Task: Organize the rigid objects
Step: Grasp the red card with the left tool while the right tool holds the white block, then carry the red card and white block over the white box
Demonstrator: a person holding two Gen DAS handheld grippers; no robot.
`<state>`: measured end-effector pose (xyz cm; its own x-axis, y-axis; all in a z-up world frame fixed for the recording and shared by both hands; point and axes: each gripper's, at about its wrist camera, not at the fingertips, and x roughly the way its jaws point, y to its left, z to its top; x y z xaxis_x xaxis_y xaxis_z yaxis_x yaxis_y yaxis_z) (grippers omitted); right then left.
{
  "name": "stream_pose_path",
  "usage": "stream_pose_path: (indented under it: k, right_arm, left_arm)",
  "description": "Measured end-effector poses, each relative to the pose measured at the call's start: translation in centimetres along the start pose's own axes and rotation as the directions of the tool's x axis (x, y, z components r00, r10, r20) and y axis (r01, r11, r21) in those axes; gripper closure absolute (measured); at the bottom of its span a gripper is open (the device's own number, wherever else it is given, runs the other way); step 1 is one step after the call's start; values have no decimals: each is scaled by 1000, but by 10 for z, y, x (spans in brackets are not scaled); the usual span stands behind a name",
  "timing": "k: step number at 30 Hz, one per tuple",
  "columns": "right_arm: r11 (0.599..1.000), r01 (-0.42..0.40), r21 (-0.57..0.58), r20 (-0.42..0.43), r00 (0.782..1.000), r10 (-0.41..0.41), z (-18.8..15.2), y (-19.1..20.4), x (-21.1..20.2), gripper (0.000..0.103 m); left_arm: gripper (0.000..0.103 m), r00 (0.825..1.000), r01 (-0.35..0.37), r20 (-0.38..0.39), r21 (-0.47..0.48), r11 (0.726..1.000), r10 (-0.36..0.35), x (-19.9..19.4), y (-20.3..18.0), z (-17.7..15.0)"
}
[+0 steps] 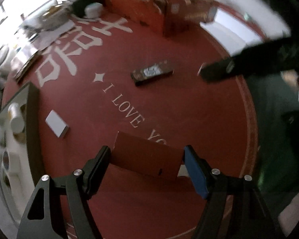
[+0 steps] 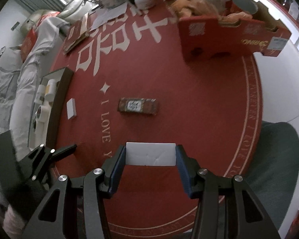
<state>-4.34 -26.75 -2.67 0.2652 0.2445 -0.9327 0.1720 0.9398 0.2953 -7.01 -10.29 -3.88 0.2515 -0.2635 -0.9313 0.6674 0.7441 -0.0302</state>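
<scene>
While both grippers point down over the red mat (image 2: 169,75), you hold one box in each. At the left edge of the right-wrist frame, a dark tray (image 2: 58,91) sits at the mat's rim with several white jars (image 2: 49,90) stood inside it, likely the place where sorted things are gathered. Just right of it a small white box (image 2: 71,108) lies flat on the mat, free to be picked. At centre frame a brown patterned box (image 2: 138,106) lies alone, well apart from everything else. Low in the left-wrist frame, your left gripper (image 1: 146,158) pinches a red box (image 1: 147,157) by its two ends, tilted; the grip across its length looks meant to keep it from swinging. Low in the right-wrist frame, your right gripper (image 2: 150,155) is clamped on a white box (image 2: 151,154), held level between the blue pads (image 2: 180,159). At upper right a red carton (image 2: 225,37) stands open, crammed with mugs and orange packing, too blurred to sort out further. Both held boxes appear bound for a place with the rest.
</scene>
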Motion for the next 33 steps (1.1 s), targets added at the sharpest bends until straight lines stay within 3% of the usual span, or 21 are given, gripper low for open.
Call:
stream_pose_path:
  k: [4, 8, 10, 18, 24, 33]
  right_arm:
    - [1000, -13, -5, -14, 1000, 13, -5, 4, 5, 52]
    - [1000, -12, -12, -14, 1000, 12, -8, 5, 6, 52]
    - [1000, -14, -14, -7, 1000, 14, -9, 6, 5, 52]
    - [998, -1, -67, 33, 999, 4, -15, 18, -6, 52]
    - [995, 9, -95, 36, 999, -6, -15, 30, -6, 52]
    - [986, -18, -168, 86, 996, 33, 1, 61, -21, 52]
  left_arm:
    - [26, 999, -26, 22, -129, 991, 29, -18, 3, 1]
    - [26, 988, -139, 30, -253, 957, 151, -24, 13, 6]
    - [26, 982, -158, 51, -305, 939, 181, -33, 19, 4]
    - [26, 969, -143, 109, -484, 863, 222, -63, 49, -14]
    - [26, 965, -125, 124, -562, 818, 233, -75, 64, -19]
    - [26, 930, -128, 179, -660, 740, 321, -116, 85, -17]
